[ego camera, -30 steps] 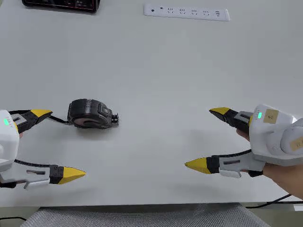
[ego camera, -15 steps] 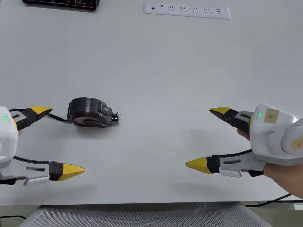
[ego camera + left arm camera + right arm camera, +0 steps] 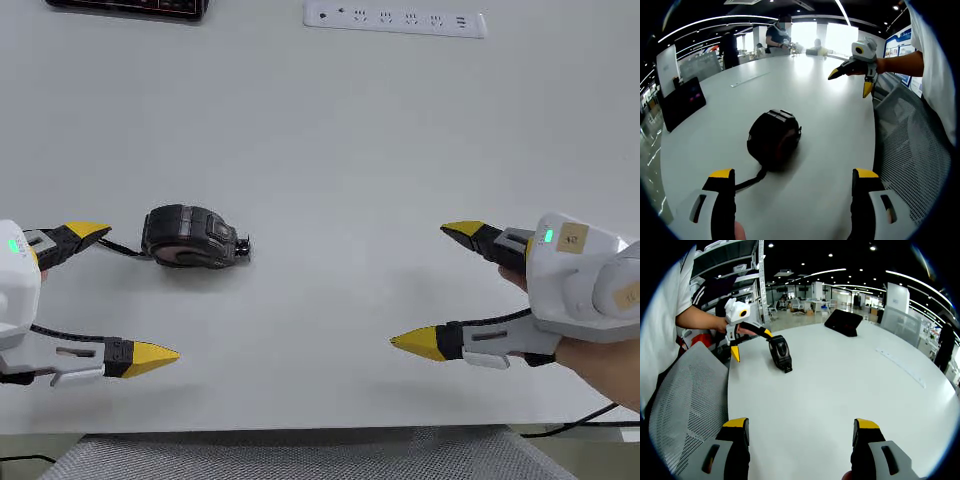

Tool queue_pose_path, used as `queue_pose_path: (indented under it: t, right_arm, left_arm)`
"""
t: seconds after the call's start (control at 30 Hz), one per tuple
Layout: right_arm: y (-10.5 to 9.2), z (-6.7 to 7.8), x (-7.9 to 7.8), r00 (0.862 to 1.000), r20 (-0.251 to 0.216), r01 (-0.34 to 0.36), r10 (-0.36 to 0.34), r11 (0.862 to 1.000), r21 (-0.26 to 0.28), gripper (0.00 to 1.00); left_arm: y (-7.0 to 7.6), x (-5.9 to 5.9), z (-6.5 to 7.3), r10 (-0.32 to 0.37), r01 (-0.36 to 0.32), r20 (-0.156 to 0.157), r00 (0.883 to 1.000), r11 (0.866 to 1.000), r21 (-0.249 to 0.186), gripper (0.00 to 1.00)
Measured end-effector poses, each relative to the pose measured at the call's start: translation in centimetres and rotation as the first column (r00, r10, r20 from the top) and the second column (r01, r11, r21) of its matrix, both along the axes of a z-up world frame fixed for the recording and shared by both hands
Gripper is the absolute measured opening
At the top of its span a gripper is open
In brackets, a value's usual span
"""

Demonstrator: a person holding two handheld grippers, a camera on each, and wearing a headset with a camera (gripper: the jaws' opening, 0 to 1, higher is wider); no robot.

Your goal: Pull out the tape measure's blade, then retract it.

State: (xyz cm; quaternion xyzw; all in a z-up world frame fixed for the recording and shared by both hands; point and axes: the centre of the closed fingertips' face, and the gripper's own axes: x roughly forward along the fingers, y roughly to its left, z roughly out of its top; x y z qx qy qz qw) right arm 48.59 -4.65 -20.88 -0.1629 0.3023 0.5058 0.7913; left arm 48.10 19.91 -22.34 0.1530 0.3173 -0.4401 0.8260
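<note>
A black tape measure (image 3: 189, 238) lies on its side on the white table (image 3: 330, 150), its blade fully inside and a black strap trailing to the left. It also lies ahead in the left gripper view (image 3: 774, 138) and far off in the right gripper view (image 3: 780, 353). My left gripper (image 3: 130, 292) stands open just left of the tape measure, with nothing between its yellow fingertips (image 3: 722, 174). My right gripper (image 3: 438, 286) is open too, well to the right of the tape measure, holding nothing.
A white power strip (image 3: 394, 22) lies at the table's far edge. A dark device (image 3: 125, 8) sits at the far left corner. A mesh chair back (image 3: 300, 455) lies below the table's near edge.
The left gripper has drawn back slightly to the left, away from the tape measure. The tape measure and the right gripper have barely moved.
</note>
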Motion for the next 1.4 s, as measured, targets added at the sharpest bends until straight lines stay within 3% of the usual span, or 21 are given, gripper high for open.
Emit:
queue_pose_path:
  t: [0.4,1.4]
  right_arm:
    - [0.7,0.1,0.8,0.999,0.004,-0.035,0.035,0.999,0.0,0.83]
    - [3.6,0.0,3.1,0.991,0.019,-0.134,0.134,0.991,-0.005,0.79]
  left_arm:
    - [-0.2,1.6,0.2,-0.039,0.039,0.001,0.999,0.999,0.005,0.93]
    - [-0.8,3.8,-0.3,-0.143,0.143,-0.012,0.99,0.988,0.053,0.86]
